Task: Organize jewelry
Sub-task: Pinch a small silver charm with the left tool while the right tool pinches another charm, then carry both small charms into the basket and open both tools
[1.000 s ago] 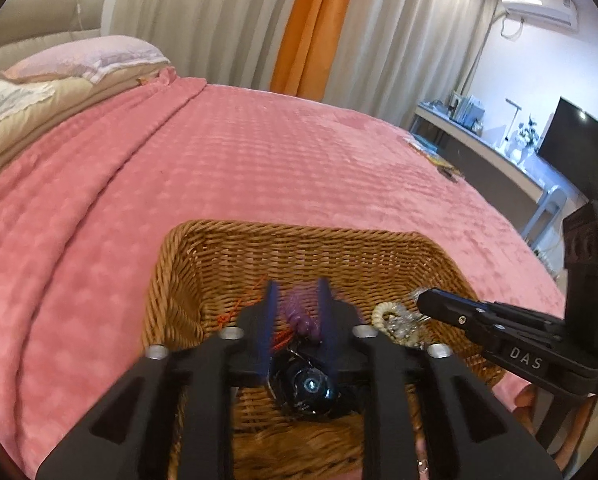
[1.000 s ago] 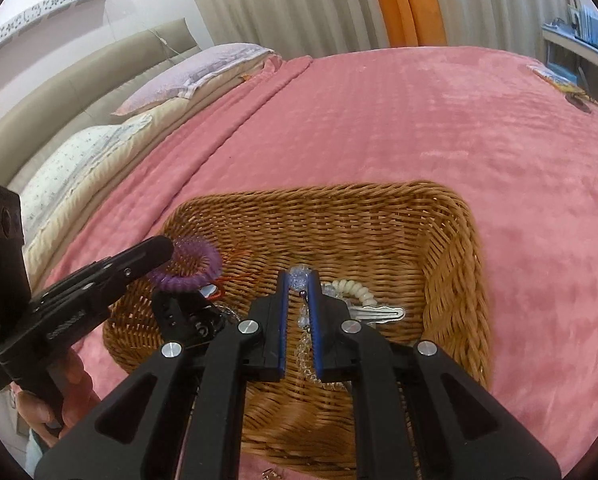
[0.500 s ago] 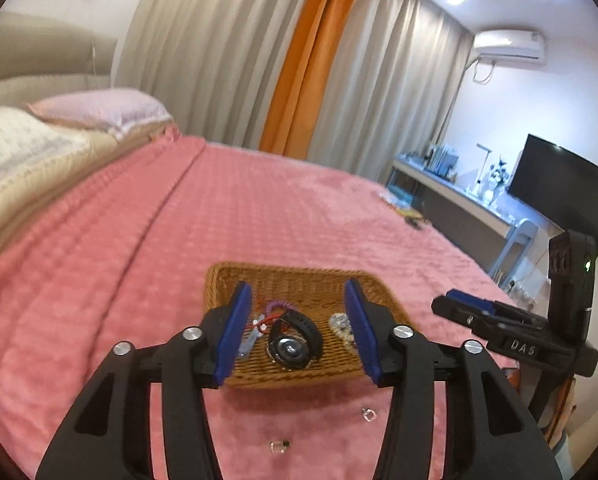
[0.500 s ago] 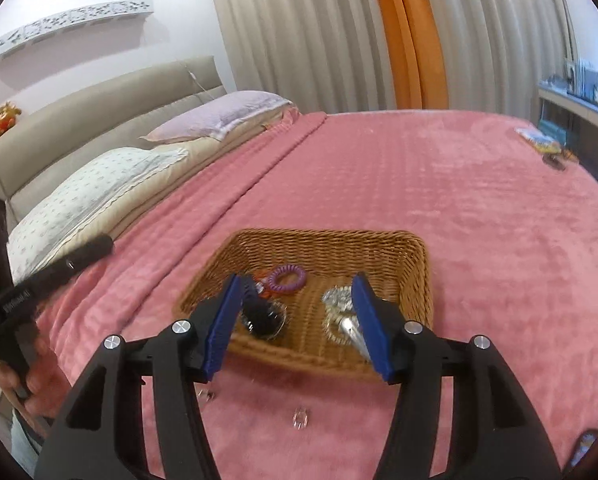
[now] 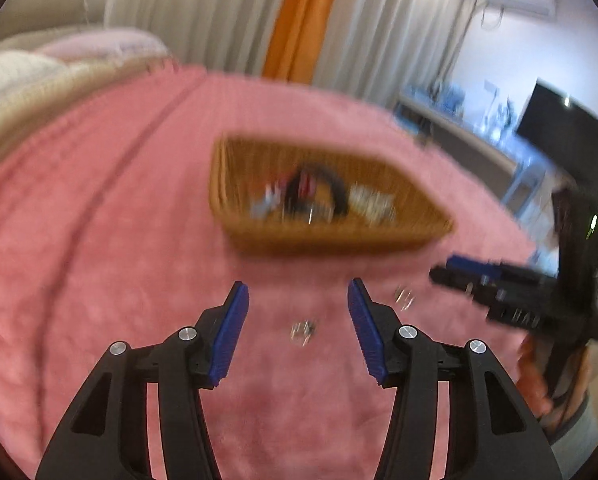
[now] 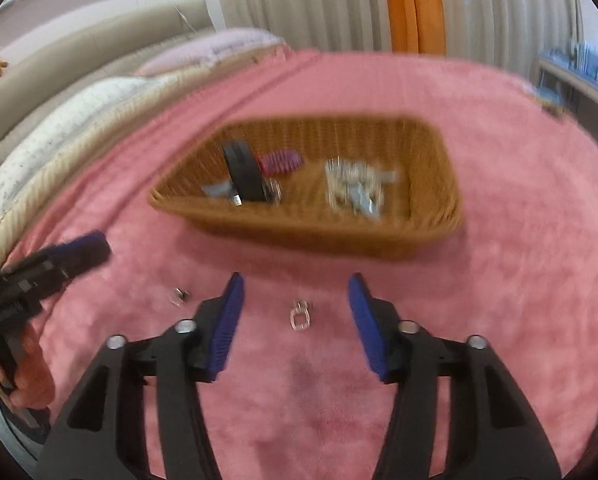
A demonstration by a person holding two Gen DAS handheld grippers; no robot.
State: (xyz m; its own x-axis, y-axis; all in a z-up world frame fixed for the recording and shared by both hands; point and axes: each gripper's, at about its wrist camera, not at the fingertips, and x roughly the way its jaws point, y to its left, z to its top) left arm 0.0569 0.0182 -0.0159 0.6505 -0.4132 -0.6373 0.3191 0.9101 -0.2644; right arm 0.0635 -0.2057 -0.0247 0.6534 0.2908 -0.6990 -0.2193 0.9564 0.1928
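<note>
While both views are smeared by motion, the layout can be read.

Left wrist view, gripper: the left gripper (image 5: 297, 300) stands about half wide with nothing between its blue pads; its jaws have just been opening.
Left wrist view, target: a small silvery piece (image 5: 302, 330) lies on the pink bedspread (image 5: 99, 240), in the gap ahead of the pads and touching neither.
Left wrist view, second piece: another small silvery piece (image 5: 403, 298) lies just right of the right pad, near the tip of the right gripper (image 5: 451, 270).
Left wrist view, basket: the wicker basket (image 5: 339, 240) sits beyond, well apart from both pieces, with a black watch (image 5: 319, 196) and other jewelry inside.

Right wrist view, gripper: the right gripper (image 6: 295, 292) also stands about half wide and empty; its jaws have just been closing a little.
Right wrist view, target: a silvery ring-like piece (image 6: 300, 316) lies centred between the pads, its longer side roughly towards the basket (image 6: 311, 236); too blurred to tell more.
Right wrist view, other piece: a smaller item (image 6: 180, 295) lies to the left, close to the left gripper (image 6: 87, 246).

Risk: I judge the pieces so small and flat that pads may press them into the plush cover or pinch fabric instead.
Risk, cause: closing while the hand is in motion could flick a piece away.
</note>
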